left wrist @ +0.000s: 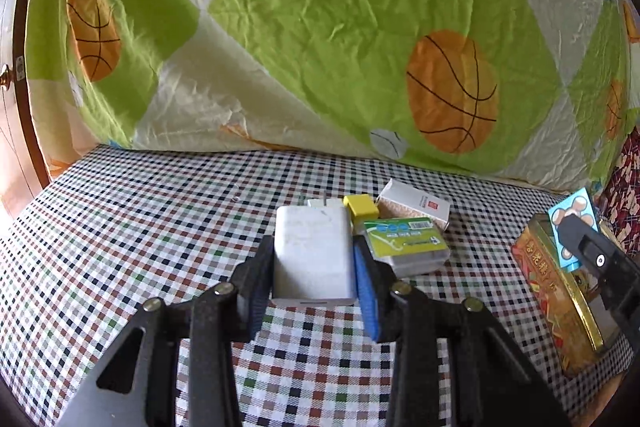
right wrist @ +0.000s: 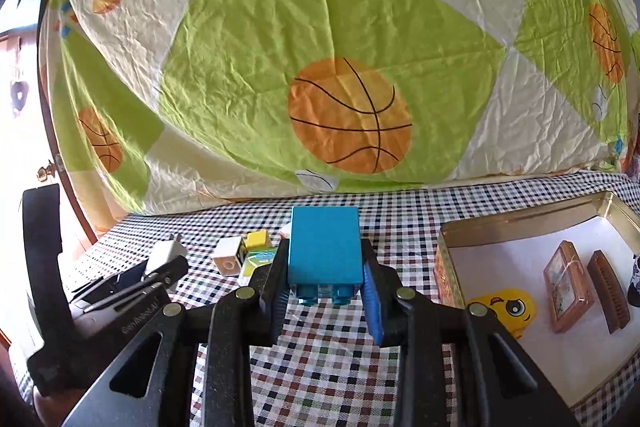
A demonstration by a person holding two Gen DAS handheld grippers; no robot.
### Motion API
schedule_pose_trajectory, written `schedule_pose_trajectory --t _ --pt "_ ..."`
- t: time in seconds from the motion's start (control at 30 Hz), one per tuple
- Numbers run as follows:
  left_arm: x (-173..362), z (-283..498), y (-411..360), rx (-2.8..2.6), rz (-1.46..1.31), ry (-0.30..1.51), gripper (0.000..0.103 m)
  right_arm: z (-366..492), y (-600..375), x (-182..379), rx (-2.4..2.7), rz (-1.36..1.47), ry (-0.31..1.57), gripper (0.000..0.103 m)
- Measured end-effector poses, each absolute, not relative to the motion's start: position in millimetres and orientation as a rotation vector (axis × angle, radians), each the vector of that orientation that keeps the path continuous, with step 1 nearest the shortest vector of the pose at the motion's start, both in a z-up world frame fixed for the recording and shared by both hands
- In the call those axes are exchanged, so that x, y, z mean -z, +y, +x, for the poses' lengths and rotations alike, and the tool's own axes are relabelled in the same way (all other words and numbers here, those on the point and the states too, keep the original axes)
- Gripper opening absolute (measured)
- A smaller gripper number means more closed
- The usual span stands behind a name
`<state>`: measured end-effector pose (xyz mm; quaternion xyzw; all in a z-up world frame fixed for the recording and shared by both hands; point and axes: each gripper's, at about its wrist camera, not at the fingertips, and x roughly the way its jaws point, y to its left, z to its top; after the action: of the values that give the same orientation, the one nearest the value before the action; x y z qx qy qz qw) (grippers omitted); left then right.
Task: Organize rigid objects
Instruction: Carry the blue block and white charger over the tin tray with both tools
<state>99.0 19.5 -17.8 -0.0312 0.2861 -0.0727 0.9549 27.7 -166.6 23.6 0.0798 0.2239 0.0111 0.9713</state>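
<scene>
My left gripper (left wrist: 314,267) is shut on a white charger plug (left wrist: 314,253), held low over the checked cloth. Just beyond it lie a yellow block (left wrist: 361,207), a green-topped box (left wrist: 408,241) and a white box (left wrist: 416,205). My right gripper (right wrist: 325,267) is shut on a blue toy brick (right wrist: 325,247), held above the cloth to the left of the open gold tin (right wrist: 444,239). In the tin lie a yellow smiley toy (right wrist: 508,307), a picture box (right wrist: 568,285) and a brown comb-like piece (right wrist: 608,291). The right gripper with the brick also shows in the left wrist view (left wrist: 576,247).
A green and cream basketball quilt (left wrist: 320,27) rises like a wall behind the objects. The tin (left wrist: 556,291) stands at the right in the left wrist view. The left gripper (right wrist: 132,279) shows at the left of the right wrist view. A wooden door (left wrist: 16,107) is at far left.
</scene>
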Motion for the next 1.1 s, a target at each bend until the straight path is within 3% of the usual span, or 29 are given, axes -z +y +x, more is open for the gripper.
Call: schedule_pose_trajectory --t 1.1 --pt "3 34 -70 0.167 0.057 0.531 0.037 -36 -225 -38 0.149 0.025 0.313 0.034"
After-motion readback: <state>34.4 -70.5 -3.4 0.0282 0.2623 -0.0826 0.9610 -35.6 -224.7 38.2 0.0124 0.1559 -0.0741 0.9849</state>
